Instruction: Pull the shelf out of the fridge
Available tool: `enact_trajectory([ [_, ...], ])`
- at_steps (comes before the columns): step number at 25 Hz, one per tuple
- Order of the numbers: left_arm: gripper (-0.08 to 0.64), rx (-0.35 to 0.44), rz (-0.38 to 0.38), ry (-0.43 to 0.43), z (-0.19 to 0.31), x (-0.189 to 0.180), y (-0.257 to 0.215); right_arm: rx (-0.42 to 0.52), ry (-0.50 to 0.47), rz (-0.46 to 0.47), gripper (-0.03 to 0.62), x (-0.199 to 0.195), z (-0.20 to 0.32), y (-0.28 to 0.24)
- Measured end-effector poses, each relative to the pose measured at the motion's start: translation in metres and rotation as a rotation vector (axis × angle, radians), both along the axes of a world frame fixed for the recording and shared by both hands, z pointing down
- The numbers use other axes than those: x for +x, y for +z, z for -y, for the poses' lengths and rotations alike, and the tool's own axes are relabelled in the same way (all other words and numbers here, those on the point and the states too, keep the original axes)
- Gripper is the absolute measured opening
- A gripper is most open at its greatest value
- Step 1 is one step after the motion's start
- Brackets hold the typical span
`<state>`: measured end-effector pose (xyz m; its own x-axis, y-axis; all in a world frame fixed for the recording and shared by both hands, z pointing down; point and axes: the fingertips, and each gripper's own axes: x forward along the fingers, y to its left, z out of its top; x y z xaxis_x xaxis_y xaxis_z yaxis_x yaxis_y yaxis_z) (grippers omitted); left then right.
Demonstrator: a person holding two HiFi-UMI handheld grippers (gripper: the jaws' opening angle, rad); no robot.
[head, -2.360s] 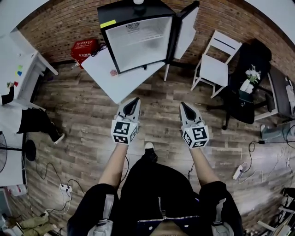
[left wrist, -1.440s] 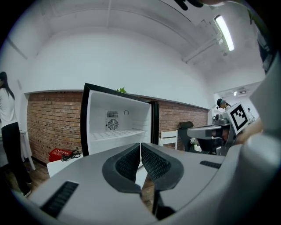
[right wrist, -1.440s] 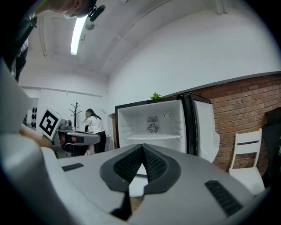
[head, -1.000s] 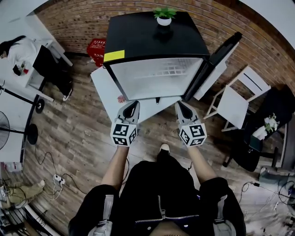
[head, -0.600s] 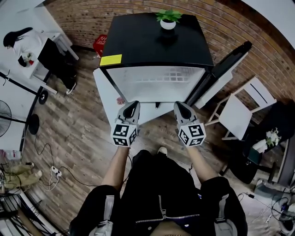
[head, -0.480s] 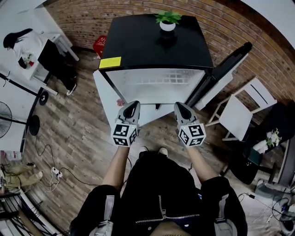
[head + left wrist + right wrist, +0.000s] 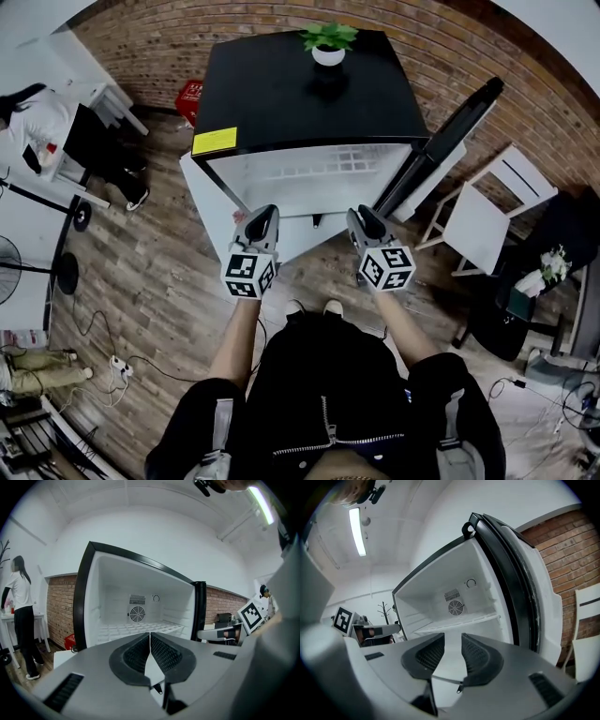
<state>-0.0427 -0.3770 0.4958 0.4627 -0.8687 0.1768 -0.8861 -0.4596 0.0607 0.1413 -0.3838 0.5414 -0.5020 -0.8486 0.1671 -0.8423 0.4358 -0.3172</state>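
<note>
In front of the open fridge, my right gripper's jaws have just been opening, with nothing between them. My left gripper is clenched, empty. The shelf lies inside, beyond both and untouched; I judge a grasp is being readied.

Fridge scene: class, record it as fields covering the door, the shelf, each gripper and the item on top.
fridge door: open, at right
shelf: inside fridge, not yet pulled
left gripper: jaws shut, empty
right gripper: jaws apart, just been opening, nothing between them
on top: potted plant
</note>
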Motion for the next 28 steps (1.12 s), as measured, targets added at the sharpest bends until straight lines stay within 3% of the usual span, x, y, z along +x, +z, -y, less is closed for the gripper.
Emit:
enact_trajectory([
  [4,0.025,0.0,-0.011,0.006,0.0,-0.001,0.0,-0.048,0.025,0.11,0.115,-0.002,0.012,0.003],
  [9,0.025,-0.005,-0.015,0.001,-0.001,-0.006,0.002,-0.182,0.126,0.551,0.147,0.006,0.045,0.009],
  [14,0.025,-0.015,-0.024,-0.017,-0.002,-0.019,0.005,-0.214,0.223,0.802,0.149,0.012,0.077,0.01],
  [20,0.024,-0.032,-0.038,-0.045,-0.001,-0.036,0.01,-0.207,0.341,0.989,0.149,0.023,0.113,0.012],
  [28,0.025,-0.052,-0.061,-0.07,-0.001,-0.05,0.015,-0.226,0.396,1.1,0.081,0.025,0.139,0.017],
])
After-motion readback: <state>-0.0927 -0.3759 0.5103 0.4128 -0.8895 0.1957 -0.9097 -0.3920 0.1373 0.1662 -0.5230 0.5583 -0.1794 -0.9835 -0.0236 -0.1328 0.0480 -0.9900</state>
